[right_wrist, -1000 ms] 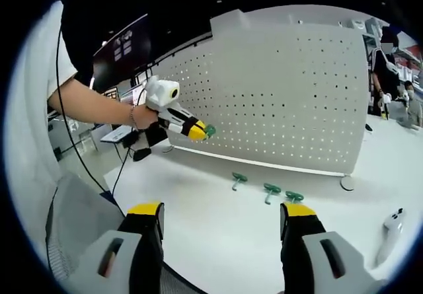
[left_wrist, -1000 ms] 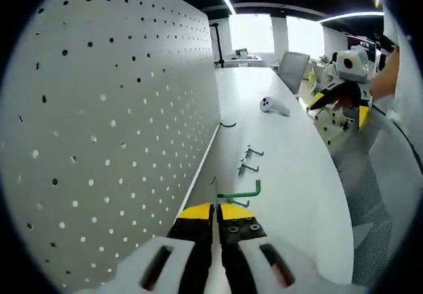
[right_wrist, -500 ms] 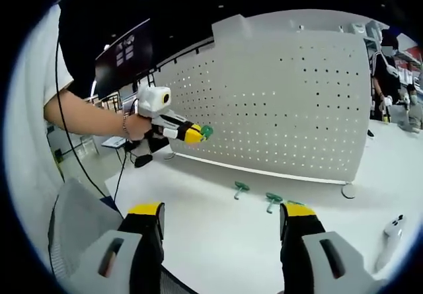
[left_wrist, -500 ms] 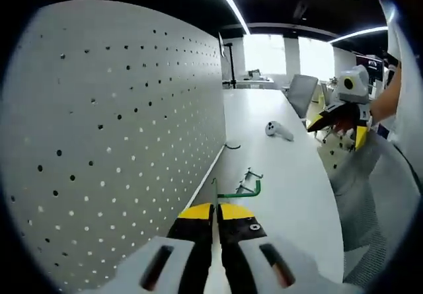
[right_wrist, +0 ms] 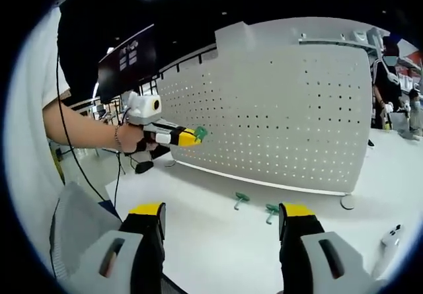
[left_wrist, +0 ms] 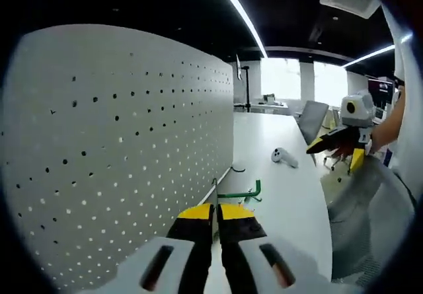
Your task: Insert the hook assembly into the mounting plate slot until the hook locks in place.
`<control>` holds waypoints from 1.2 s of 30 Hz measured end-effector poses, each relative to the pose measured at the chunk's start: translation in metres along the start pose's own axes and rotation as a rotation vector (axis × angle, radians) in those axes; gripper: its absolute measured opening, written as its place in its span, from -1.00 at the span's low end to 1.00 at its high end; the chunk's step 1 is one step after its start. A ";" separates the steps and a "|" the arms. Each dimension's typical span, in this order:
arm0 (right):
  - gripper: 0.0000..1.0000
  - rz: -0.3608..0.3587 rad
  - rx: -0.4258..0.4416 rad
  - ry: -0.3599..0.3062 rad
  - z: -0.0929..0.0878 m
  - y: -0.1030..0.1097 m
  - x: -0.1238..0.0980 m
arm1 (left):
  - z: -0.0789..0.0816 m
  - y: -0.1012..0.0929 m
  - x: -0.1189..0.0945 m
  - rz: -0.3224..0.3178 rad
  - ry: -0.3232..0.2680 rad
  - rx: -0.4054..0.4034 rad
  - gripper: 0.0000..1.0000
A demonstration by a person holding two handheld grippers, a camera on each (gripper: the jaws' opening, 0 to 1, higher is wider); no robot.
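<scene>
Gripping green hook (left_wrist: 241, 193), pegboard (left_wrist: 119, 148) unlabelled

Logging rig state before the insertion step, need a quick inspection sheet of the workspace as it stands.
Surface: long white table, pegboard standing on it.
Job's things: white perforated pegboard panel; green metal hook in left gripper, not yet in a hole; two spare green hooks lying on the table.
Clutter: white handheld controller.
Grippers: left gripper shut on the hook; right gripper open, holding nothing.
Cables: black cable hanging along the person's arm.
Surroundings: office, ceiling light strips, grey chair.
</scene>
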State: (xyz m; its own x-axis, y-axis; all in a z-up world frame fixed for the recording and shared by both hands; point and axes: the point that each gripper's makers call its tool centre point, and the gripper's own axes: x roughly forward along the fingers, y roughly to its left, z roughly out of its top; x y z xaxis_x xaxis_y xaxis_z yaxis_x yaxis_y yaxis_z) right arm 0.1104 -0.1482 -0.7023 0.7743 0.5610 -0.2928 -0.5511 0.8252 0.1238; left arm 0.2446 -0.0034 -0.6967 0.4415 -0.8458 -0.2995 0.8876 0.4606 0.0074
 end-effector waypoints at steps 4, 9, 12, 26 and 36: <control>0.36 0.002 -0.002 -0.015 0.005 0.001 0.000 | 0.008 -0.007 -0.005 0.012 -0.037 -0.012 -0.96; 0.36 0.011 -0.012 -0.038 0.013 0.003 0.000 | 0.017 -0.014 -0.011 0.023 -0.070 -0.031 -0.96; 0.36 0.022 -0.017 -0.051 0.016 0.006 0.000 | 0.024 -0.018 -0.014 0.030 -0.105 -0.054 -0.96; 0.35 0.055 -0.037 -0.072 0.021 0.019 0.002 | 0.028 -0.026 -0.018 0.070 -0.140 -0.068 -0.96; 0.29 0.095 -0.005 -0.197 0.045 0.028 0.002 | 0.028 -0.028 -0.018 0.067 -0.140 -0.069 -0.96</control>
State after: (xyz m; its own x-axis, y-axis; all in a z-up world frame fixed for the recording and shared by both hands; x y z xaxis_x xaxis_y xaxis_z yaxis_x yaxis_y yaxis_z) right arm 0.1104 -0.1209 -0.6570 0.7645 0.6385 -0.0887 -0.6255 0.7681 0.1369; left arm 0.2156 -0.0090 -0.6644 0.5174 -0.8397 -0.1650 0.8465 0.5304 -0.0446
